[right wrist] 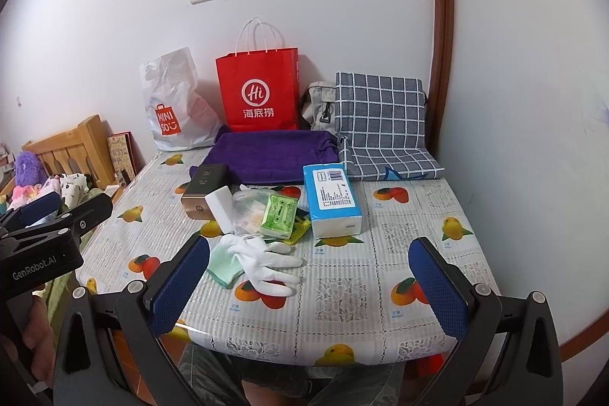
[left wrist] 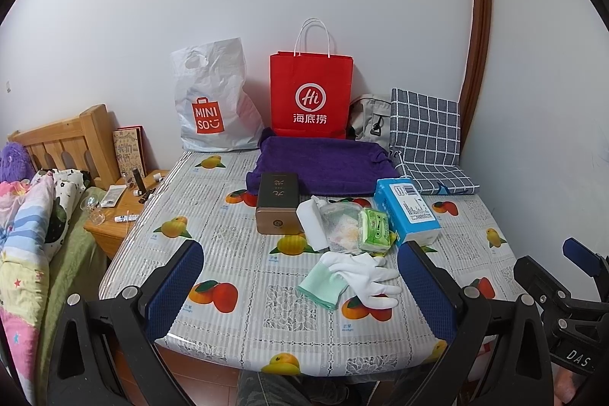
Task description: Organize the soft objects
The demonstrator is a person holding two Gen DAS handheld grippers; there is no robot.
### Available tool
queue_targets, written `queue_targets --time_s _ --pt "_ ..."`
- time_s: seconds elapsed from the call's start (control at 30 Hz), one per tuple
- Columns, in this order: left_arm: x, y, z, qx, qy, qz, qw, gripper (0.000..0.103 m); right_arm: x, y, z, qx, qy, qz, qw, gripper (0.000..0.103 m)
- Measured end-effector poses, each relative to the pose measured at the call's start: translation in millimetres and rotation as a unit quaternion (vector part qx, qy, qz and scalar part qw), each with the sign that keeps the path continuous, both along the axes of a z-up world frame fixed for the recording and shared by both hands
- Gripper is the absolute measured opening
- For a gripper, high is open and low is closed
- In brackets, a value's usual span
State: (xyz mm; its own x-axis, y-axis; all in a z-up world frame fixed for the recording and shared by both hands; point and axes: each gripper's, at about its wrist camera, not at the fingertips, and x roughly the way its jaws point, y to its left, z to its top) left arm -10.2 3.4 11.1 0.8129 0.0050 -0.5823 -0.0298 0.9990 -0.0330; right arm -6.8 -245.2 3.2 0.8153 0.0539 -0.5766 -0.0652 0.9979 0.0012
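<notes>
**Nothing sorted yet: both grippers wide and empty above the pile**

Left gripper spread wide, holding nothing; right gripper likewise wide and empty. Both poised at the near edge of the table, off the surface, touching nothing.

Between the left fingers, slightly toward the right pad: a white glove lying flat, overlapping a pale green cloth. Seen from the right wrist, the same glove just ahead of the left finger, well apart from the right one.

Further ahead of the fingertips, a loose cluster: white sponge block, clear plastic pouch, green wipes pack, blue tissue pack, dark gold box. Beyond those, a folded purple towel and a checked cushion, with a red paper bag and a white plastic bag standing against the wall.

Judged from the layout: task barely begun, if at all. Soft items scattered, ungrouped, none in a bag as far as visible. Glove likely first, being nearest; everything else left to do.
</notes>
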Motion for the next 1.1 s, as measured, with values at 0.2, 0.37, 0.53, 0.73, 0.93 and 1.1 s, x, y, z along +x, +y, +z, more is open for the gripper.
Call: queue_targets --time_s 0.2,0.37,0.53,0.73,0.93,1.1 --pt "-1 0 1 0.0 0.0 0.0 1.0 0.103 0 0 0 0.0 0.0 0.0 1.0 0.103" --pt "0 0 -1 -0.001 -0.001 0.0 1.0 0.103 -1 1 0 -0.001 0.0 -0.001 1.0 0.103" --pt "-1 3 1 -0.001 0.0 0.003 1.0 0.103 -1 1 -1 -0.001 0.0 0.001 1.0 0.103" --pt "4 10 -3 -0.011 -0.001 -0.001 0.9999 0.103 -1 1 -3 -0.001 0.001 0.001 1.0 0.103" --pt "20 11 -19 -0.013 0.011 -0.007 0.9998 0.103 9 -3 -12 0.003 0.011 -0.002 1.0 0.103" --pt "35 15 -38 -0.013 0.03 -0.004 0.9994 0.102 23 -6 -25 0.008 0.024 0.0 1.0 0.103"
